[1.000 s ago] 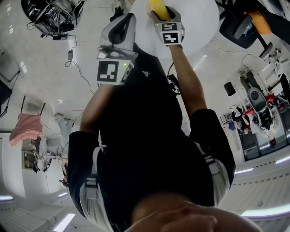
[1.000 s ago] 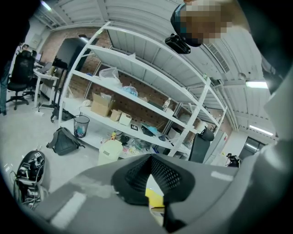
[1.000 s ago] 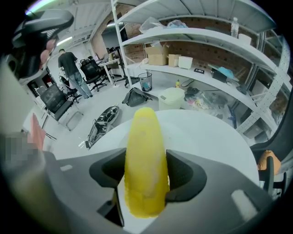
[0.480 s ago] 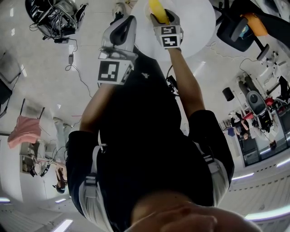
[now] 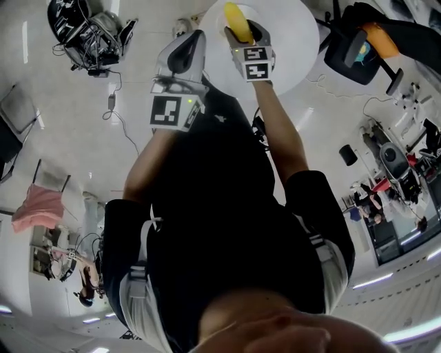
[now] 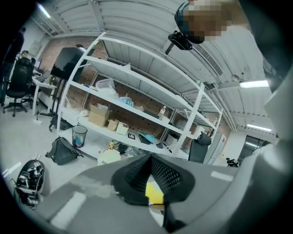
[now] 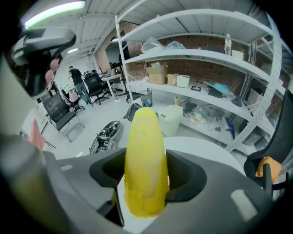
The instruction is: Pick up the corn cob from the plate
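The yellow corn cob (image 7: 144, 164) stands lengthwise between the pads of my right gripper (image 7: 145, 176), which is shut on it. In the head view the corn cob (image 5: 237, 21) sticks out of the right gripper (image 5: 241, 31) above the round white table (image 5: 293, 34). The plate does not stand out against the white tabletop. My left gripper (image 5: 193, 38) hovers just left of the right one, holding nothing. In the left gripper view the dark pads (image 6: 171, 176) of the left gripper (image 6: 150, 160) meet, and a sliver of yellow shows below them.
A white shelving rack (image 7: 197, 55) loaded with boxes and clutter stands behind the table. A black office chair (image 5: 355, 45) is at the right of the table. A dark bag (image 5: 89, 27) and a cable (image 5: 114, 96) lie on the floor at the left.
Both grippers have risen, the right one carrying the corn cob up from the table. The table looks smaller and lower in the head view.
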A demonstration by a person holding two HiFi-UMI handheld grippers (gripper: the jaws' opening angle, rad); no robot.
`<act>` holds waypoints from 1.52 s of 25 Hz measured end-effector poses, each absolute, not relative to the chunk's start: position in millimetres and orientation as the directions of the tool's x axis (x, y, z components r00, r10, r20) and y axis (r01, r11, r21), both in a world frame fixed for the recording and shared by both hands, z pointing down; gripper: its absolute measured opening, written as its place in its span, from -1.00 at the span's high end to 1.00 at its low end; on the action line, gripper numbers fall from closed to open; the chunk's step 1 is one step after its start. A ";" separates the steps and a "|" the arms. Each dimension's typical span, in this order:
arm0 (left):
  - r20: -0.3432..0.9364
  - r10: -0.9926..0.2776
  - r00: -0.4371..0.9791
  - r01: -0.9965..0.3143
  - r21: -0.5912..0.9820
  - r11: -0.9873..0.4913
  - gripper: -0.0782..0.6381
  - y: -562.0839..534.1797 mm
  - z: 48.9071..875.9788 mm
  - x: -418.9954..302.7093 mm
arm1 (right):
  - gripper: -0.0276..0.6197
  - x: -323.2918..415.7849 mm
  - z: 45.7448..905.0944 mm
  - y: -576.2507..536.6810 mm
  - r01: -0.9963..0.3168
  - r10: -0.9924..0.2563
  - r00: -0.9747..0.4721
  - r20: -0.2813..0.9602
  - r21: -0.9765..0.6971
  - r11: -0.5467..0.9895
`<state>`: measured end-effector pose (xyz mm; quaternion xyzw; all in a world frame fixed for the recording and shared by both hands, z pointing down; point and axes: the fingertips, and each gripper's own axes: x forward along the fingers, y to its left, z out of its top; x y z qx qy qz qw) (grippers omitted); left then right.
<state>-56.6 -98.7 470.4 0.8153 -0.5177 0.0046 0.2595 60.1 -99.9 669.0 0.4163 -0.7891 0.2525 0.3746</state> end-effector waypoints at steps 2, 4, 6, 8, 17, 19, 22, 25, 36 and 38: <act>0.267 -0.844 0.466 -0.847 0.412 -0.337 0.78 -96.0 463.2 -54.9 | 0.09 57.6 654.5 -102.6 -0.847 -0.489 -0.385 0.783 -0.089 0.524; 0.258 -0.846 0.467 -0.847 0.405 -0.344 0.78 -93.2 456.1 -54.6 | 0.09 55.1 640.9 -104.6 -0.847 -0.506 -0.395 0.767 -0.091 0.523; 0.251 -0.849 0.465 -0.848 0.401 -0.346 0.78 -90.6 450.4 -55.2 | 0.09 52.8 628.3 -106.3 -0.847 -0.522 -0.403 0.751 -0.090 0.524; 0.245 -0.852 0.463 -0.849 0.398 -0.347 0.78 -88.0 445.5 -55.8 | 0.09 52.0 616.5 -107.2 -0.846 -0.539 -0.410 0.736 -0.086 0.525; 0.216 -0.858 0.466 -0.850 0.379 -0.366 0.78 -83.4 423.2 -51.6 | 0.09 60.0 578.3 -111.5 -0.860 -0.598 -0.415 0.685 -0.080 0.504; 0.209 -0.856 0.473 -0.848 0.374 -0.376 0.78 -81.9 420.6 -50.2 | 0.09 59.1 569.7 -112.3 -0.860 -0.614 -0.419 0.669 -0.076 0.504; 0.191 -0.859 0.475 -0.847 0.363 -0.388 0.78 -79.0 412.6 -49.2 | 0.09 58.2 555.7 -113.3 -0.860 -0.640 -0.428 0.638 -0.071 0.505; 0.168 -0.860 0.481 -0.845 0.351 -0.404 0.78 -75.7 403.2 -47.6 | 0.09 60.3 542.7 -111.5 -0.865 -0.657 -0.428 0.620 -0.071 0.497; 0.106 -0.870 0.481 -0.848 0.309 -0.430 0.78 -71.0 370.3 -38.3 | 0.09 67.3 492.5 -108.1 -0.874 -0.718 -0.447 0.534 -0.087 0.478; 0.097 -0.874 0.477 -0.849 0.307 -0.429 0.78 -70.3 363.2 -36.0 | 0.09 69.4 482.0 -106.6 -0.875 -0.728 -0.449 0.518 -0.089 0.476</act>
